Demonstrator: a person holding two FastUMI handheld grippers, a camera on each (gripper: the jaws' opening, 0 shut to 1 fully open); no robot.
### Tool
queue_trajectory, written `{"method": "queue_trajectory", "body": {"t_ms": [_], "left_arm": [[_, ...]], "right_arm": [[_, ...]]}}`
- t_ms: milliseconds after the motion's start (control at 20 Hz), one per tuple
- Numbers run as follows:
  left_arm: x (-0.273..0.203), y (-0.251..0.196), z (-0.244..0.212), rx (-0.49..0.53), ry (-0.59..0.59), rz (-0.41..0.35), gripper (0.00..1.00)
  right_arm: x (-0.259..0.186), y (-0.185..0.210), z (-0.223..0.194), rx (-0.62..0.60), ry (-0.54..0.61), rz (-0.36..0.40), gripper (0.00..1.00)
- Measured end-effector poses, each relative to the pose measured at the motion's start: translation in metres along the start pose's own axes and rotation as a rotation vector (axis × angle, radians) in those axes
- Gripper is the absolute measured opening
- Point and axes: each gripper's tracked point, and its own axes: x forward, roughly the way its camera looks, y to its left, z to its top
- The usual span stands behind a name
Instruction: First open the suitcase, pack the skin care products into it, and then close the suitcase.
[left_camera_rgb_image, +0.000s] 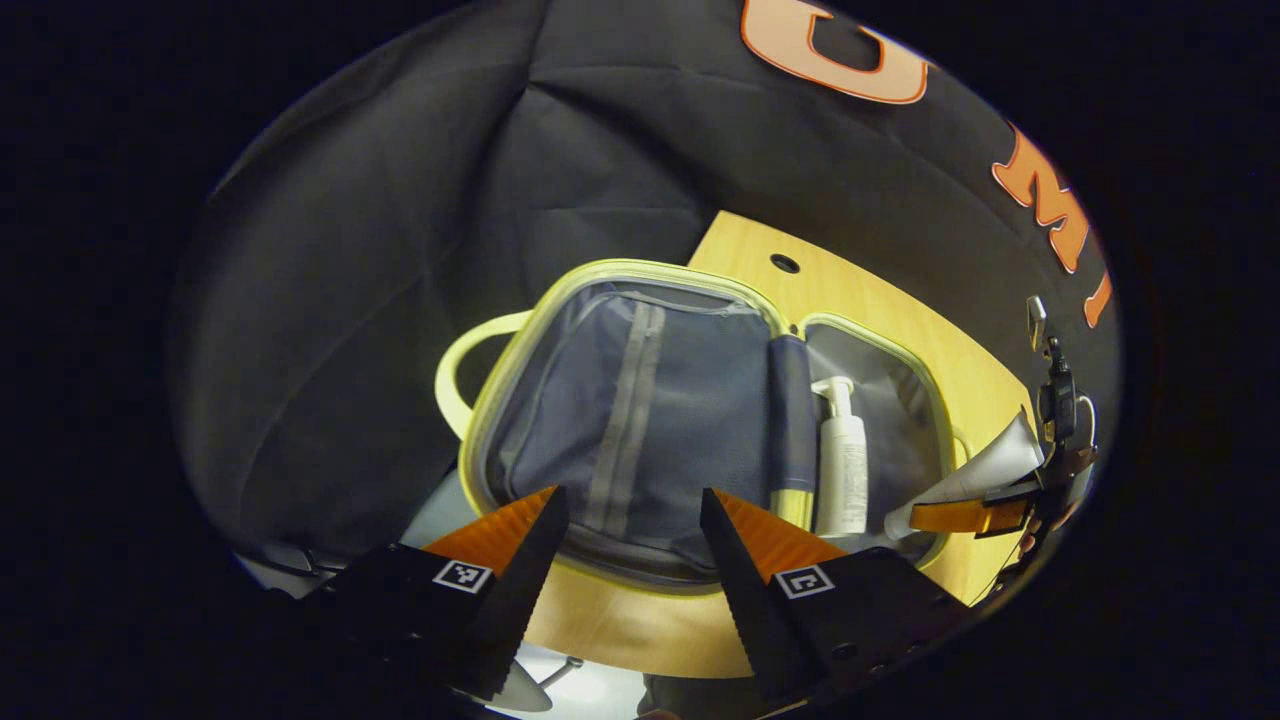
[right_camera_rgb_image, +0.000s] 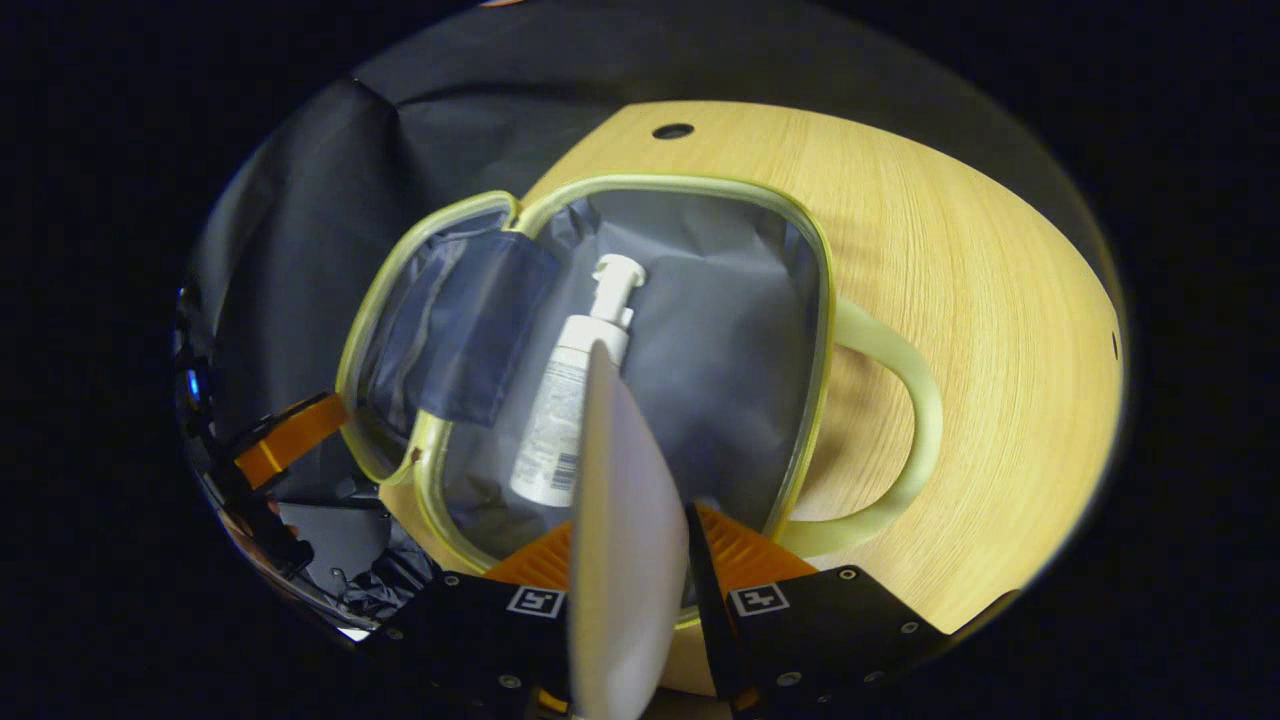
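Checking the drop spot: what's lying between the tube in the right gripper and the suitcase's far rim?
The white pump bottle, lying on the suitcase lining just beyond the tube, in the right gripper view.

Both cams look down, close, on the open suitcase (left_camera_rgb_image: 640, 420) (right_camera_rgb_image: 700, 300) from opposite sides; shared: pump bottle (left_camera_rgb_image: 842, 465) (right_camera_rgb_image: 570, 410).

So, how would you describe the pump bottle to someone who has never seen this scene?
On the light wooden table lies an open suitcase with a pale yellow-green rim and grey lining. In the half with the bare lining, next to the dark hinge flap, lies the white pump bottle. Its pump head sets it apart from the flat white tube clamped in the right tongs.
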Motion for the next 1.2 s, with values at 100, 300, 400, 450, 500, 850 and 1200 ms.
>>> {"method": "queue_trajectory", "body": {"t_ms": [100,300,400,450,500,850,1200], "left_arm": [[-0.001,0.012,0.003,-0.008,-0.004,0.017,0.87],[-0.002,0.043,0.009,-0.034,-0.019,0.067,0.87],[0.001,0.060,0.010,-0.074,-0.024,0.097,0.87],[0.001,0.067,0.007,-0.089,-0.015,0.104,0.87],[0.004,0.072,0.003,-0.098,-0.005,0.113,0.87],[0.010,0.105,0.010,-0.134,-0.066,0.180,0.88],[0.052,0.136,0.039,-0.547,-0.116,0.040,0.87]], "right_arm": [[0.008,0.002,0.009,0.052,0.006,0.003,0.46],[0.016,0.004,0.015,0.133,0.084,0.024,0.51],[0.021,0.002,0.022,0.182,0.099,0.019,0.45],[0.025,0.000,0.029,0.209,0.088,0.011,0.46],[0.029,-0.005,0.031,0.231,0.088,-0.012,0.48],[0.026,-0.001,0.021,0.179,0.087,-0.026,0.45],[-0.019,-0.003,0.055,0.228,-0.119,0.025,0.65]]}}
